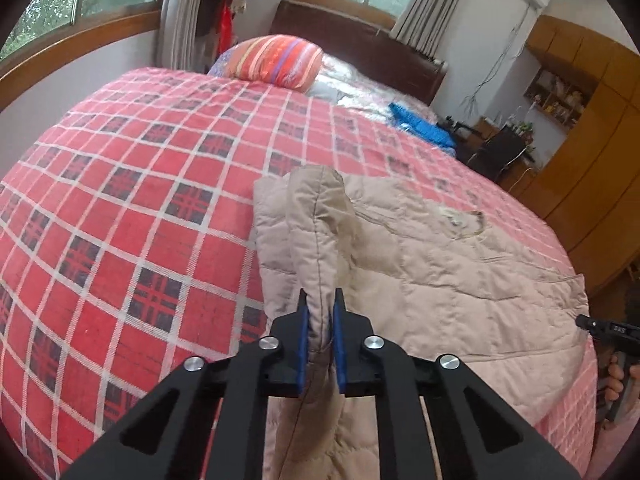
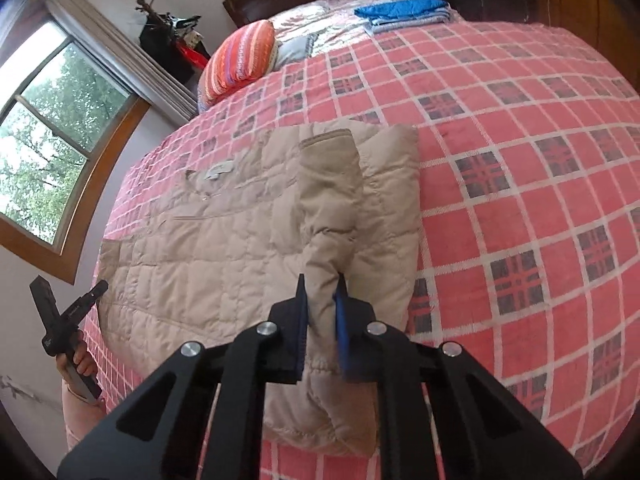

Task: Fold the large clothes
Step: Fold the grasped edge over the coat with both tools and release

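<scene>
Nearest the lens in the left wrist view, the left gripper [image 1: 322, 312] stands with its blue pads narrowed onto a raised ridge of beige fabric, a sleeve or side edge of the quilted jacket [image 1: 440, 264]. In the right wrist view, the right gripper [image 2: 322, 300] is likewise closed down on a lifted sleeve-like length of the same garment. Each tool thus holds cloth clear of the surface.

The jacket lies spread on the red plaid bedspread [image 1: 140, 200], toward the foot of the bed, its neck label [image 2: 218, 170] visible and facing up. The body appears largely flat and open; no completed fold across the torso is evident.

Judgement: the task is at an early stage. The two sleeves or side portions are gripped, apparently for folding inward over the body. Remaining work would be laying both in, then folding the body lengthwise into a compact stack.

A folded blue item [image 2: 404, 12] rests near the headboard, well apart, beside a striped pillow [image 2: 240, 60].
</scene>
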